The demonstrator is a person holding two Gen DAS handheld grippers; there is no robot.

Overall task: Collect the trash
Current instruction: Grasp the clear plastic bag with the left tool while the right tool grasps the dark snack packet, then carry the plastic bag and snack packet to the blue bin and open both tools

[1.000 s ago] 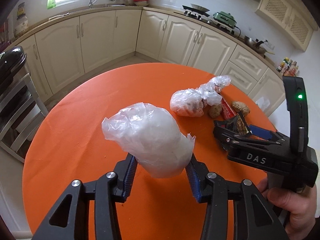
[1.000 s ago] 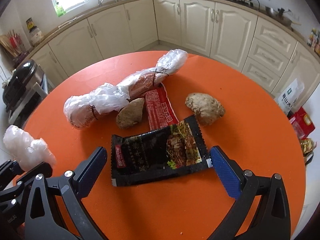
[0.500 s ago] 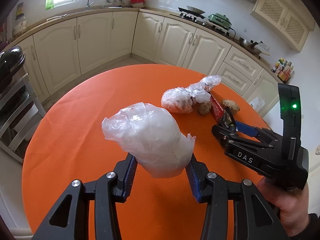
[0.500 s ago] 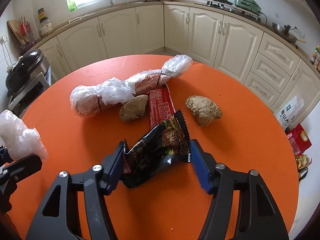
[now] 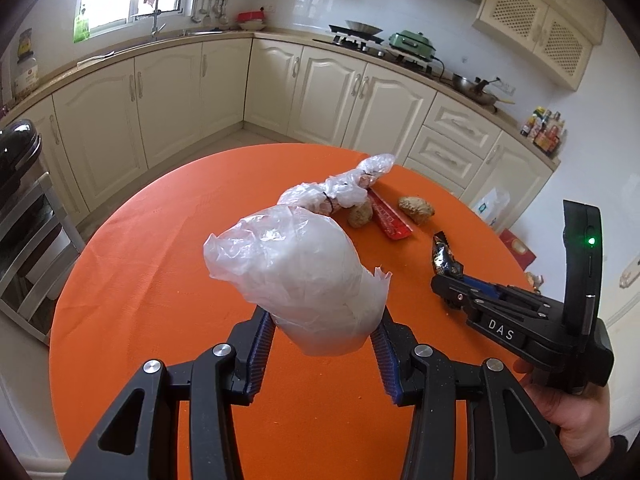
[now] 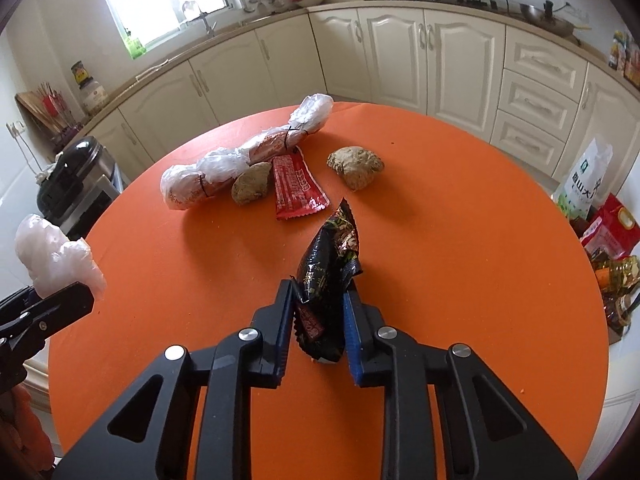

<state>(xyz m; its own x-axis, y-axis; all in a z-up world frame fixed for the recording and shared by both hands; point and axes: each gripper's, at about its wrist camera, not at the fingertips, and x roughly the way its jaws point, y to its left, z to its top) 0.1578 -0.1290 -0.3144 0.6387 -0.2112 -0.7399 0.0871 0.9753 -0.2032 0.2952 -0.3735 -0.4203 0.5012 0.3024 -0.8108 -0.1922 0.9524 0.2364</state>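
Left gripper [image 5: 322, 344] is clamped on a crumpled clear plastic bag [image 5: 298, 276], held up above the orange tabletop [image 5: 160, 248]. Right gripper [image 6: 320, 320] is pinching a black snack wrapper [image 6: 330, 268], squeezed upright between its blue pads. On the tabletop beyond it lie a red wrapper [image 6: 296, 188], a long tied plastic-wrapped bundle [image 6: 240, 156] and two brown lumps [image 6: 356, 166], one touching the bundle.

Bare orange surface [image 6: 460, 240] is seen in front of and to the right of the red wrapper [image 6: 298, 188]. Behind it the way is blocked by a long plastic bundle [image 6: 240, 156], with brown lumps [image 6: 356, 166] close on both sides.
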